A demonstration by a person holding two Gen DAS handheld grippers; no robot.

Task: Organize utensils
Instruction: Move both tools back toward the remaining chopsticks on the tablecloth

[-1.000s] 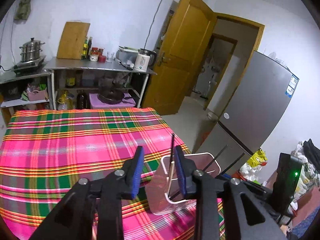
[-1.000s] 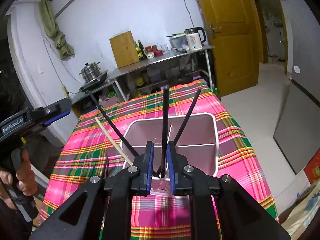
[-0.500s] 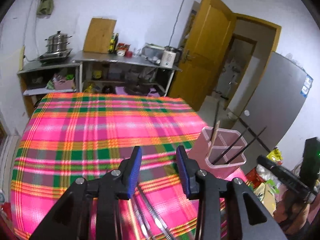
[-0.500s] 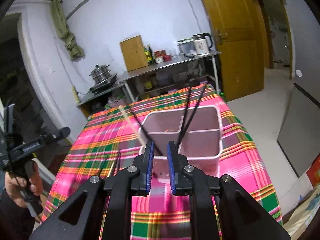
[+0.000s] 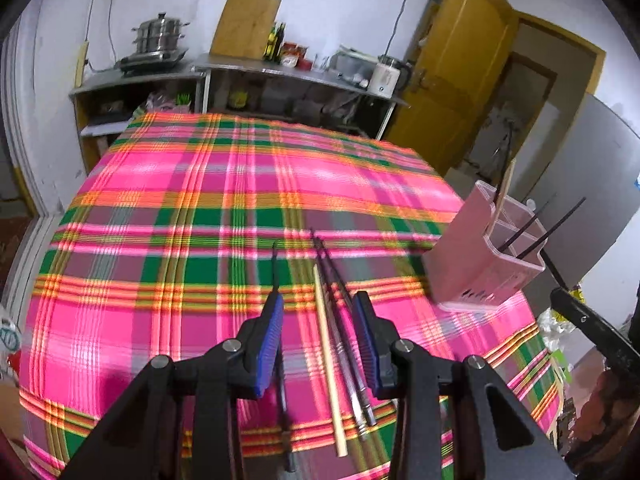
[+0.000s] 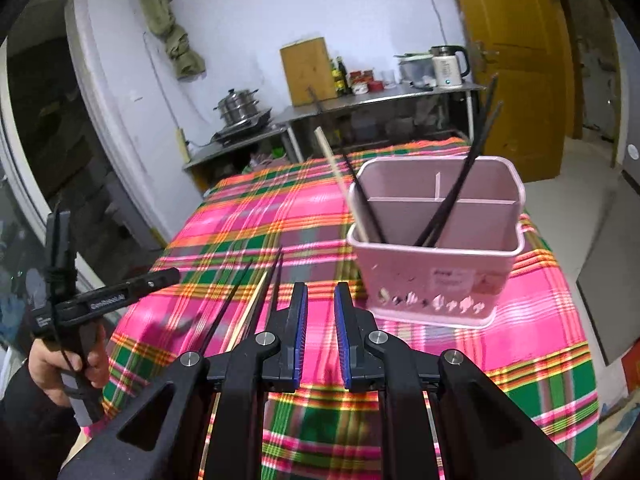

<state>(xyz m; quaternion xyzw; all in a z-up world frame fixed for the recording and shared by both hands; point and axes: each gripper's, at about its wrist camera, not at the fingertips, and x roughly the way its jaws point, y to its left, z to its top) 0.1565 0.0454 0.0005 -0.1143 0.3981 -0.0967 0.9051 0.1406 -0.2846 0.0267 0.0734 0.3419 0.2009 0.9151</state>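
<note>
- The left gripper [image 5: 318, 332] is part open with nothing between its jaws, low over the chopsticks [image 5: 340, 340] lying loose at lower centre of its view. They lie tight together: a pale one [image 5: 329, 354] touching the dark pair, another dark one [image 5: 280, 344] under the left finger. A careless close could take two, or flick one off the near table edge.
- The right gripper [image 6: 320, 320] is narrow and empty, in front of the pink holder [image 6: 436, 240] at centre right of its view. The holder already has a pale stick and dark sticks leaning outward; a hand passing over could knock them or tip it.
- The holder stands near the cloth's [image 5: 200, 240] right edge, so a shove could send it over.
- Shelves with a pot [image 6: 238, 106] and kettle [image 6: 446, 65] stand far behind, out of the way.
</note>
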